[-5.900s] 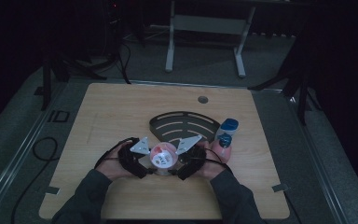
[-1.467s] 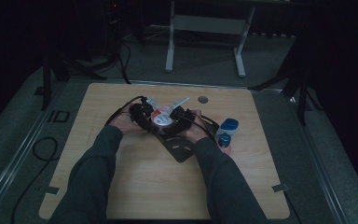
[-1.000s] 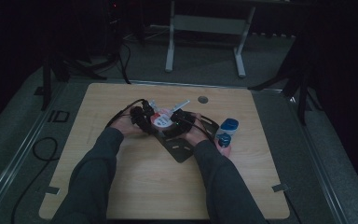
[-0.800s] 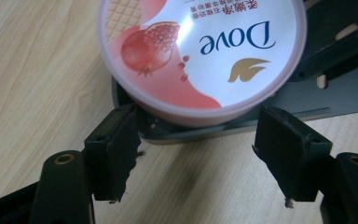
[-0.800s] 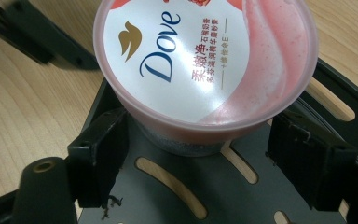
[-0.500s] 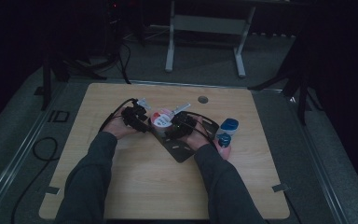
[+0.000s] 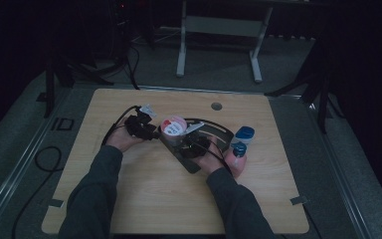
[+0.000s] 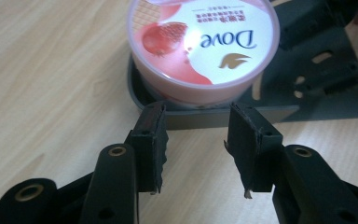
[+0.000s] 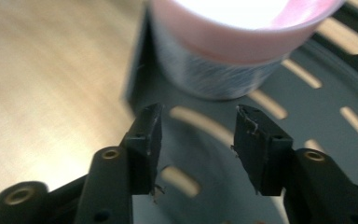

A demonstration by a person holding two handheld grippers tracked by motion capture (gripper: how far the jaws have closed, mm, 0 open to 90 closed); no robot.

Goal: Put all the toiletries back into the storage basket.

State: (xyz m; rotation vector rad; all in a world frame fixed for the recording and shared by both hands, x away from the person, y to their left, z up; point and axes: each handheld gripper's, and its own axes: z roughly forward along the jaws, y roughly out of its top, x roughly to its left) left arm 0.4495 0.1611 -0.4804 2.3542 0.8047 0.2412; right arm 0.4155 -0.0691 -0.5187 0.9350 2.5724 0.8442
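Note:
A pink Dove jar (image 7: 173,127) with a strawberry lid stands on the near left corner of a black slotted tray (image 7: 218,135). My left gripper (image 7: 154,133) sits just left of the jar, clear of it. In the left gripper view the jar (image 8: 200,46) stands ahead of the left gripper (image 8: 196,140), whose jaws have just been closing and are half apart with nothing between them. My right gripper (image 7: 185,141) hovers over the tray in front of the jar. In the right gripper view the right gripper (image 9: 198,144) has also been closing, empty, short of the jar (image 9: 223,65).
A blue and white bottle (image 7: 242,135) stands at the tray's right edge, beside the right hand. A round hole (image 7: 216,106) lies in the tabletop behind the tray. Bare wood stretches along the front and left of the table (image 7: 144,199).
Both grippers have drawn back from the jar, the left one to the left and the right one toward the person. The jar stays on the tray.

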